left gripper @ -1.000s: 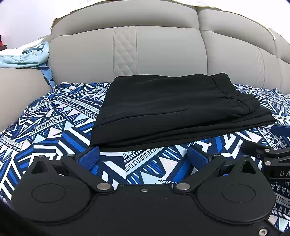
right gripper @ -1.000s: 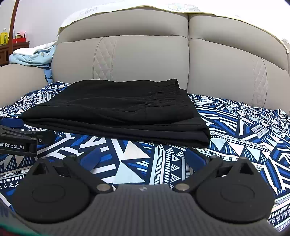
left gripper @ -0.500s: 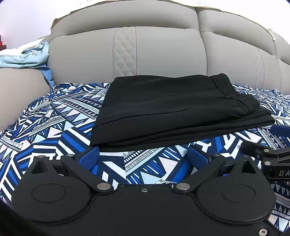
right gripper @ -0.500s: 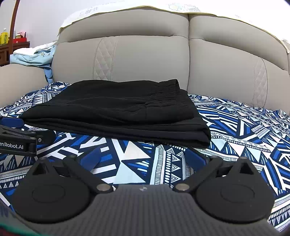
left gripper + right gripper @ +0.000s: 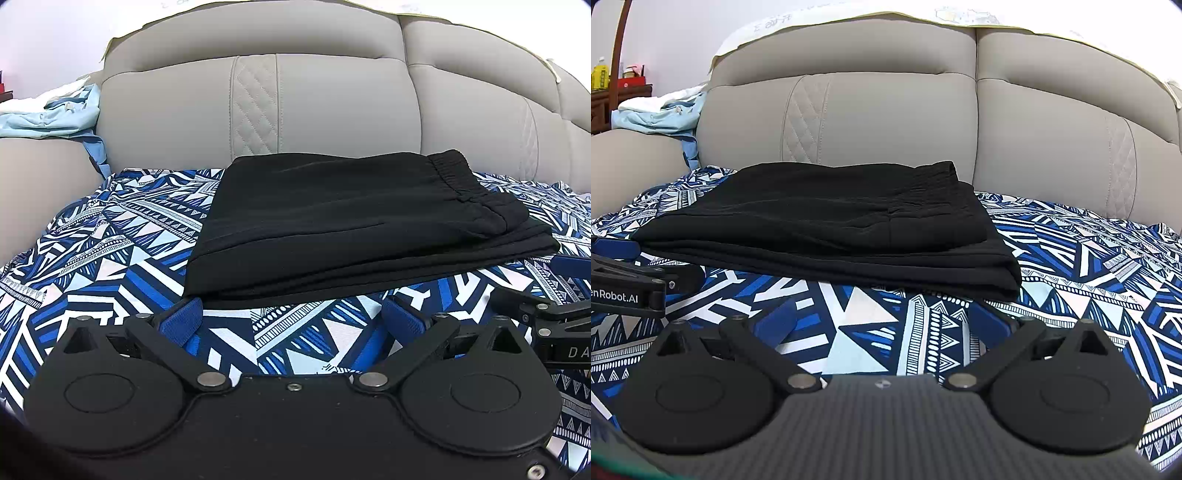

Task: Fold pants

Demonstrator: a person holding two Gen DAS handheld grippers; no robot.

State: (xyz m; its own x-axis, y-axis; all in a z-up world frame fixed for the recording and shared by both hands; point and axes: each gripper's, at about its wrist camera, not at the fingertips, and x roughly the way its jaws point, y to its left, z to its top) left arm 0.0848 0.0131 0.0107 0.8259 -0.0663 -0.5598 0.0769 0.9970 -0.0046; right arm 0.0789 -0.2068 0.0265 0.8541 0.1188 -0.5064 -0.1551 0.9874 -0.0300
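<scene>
Left wrist view: nothing has shifted over the last second; the black pants lie as a flat, layered stack on the patterned sofa cover, toward its back edge by the cushions, so the folding looks finished. The left tongs sit wide apart just short of the stack's near edge, holding nothing.

Right wrist view: equally unchanged. The right tongs are spread wide and empty, near the pants but not touching them.
</scene>
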